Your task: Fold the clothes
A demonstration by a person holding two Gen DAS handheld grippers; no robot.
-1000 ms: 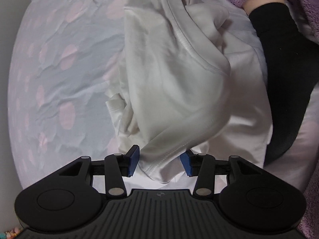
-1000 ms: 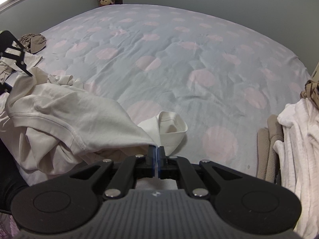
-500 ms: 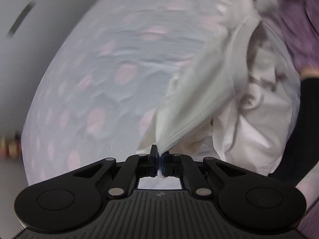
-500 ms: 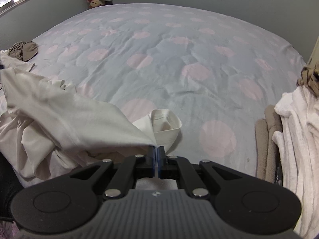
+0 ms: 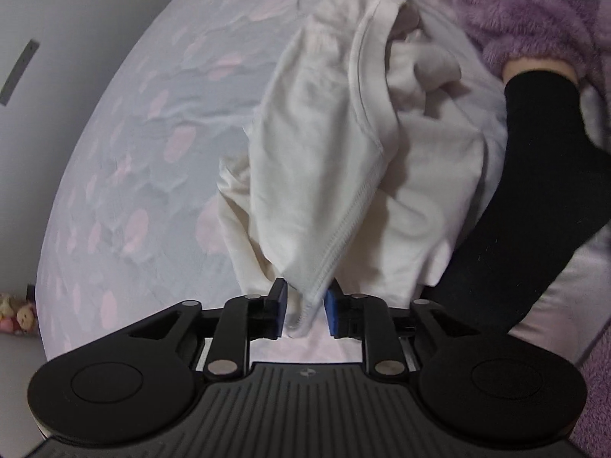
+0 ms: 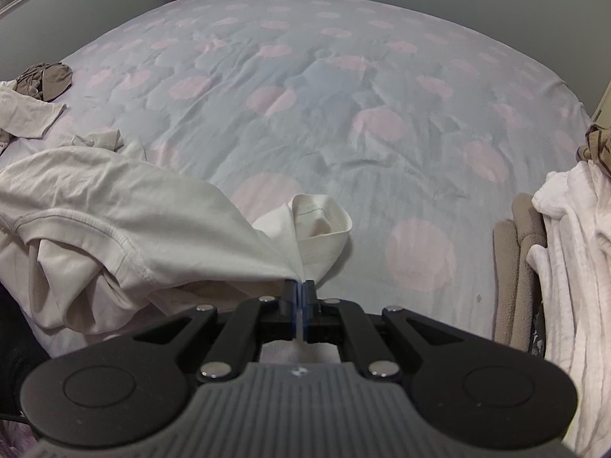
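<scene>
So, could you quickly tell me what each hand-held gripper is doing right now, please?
Left hand-held gripper: jaws opening, the hem of the white T-shirt hanging loose between the pads.
Right hand-held gripper: shut on the T-shirt's fabric.

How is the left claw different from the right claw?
The left claw has a gap between its blue pads and is opening, with the white shirt's stitched hem hanging loose between them. The right claw is squeezed shut, pinching a bit of the shirt tight. The left claw's cloth droops; the right claw's cloth is pulled taut. Both are black with blue pads, and both are at the same shirt.
</scene>
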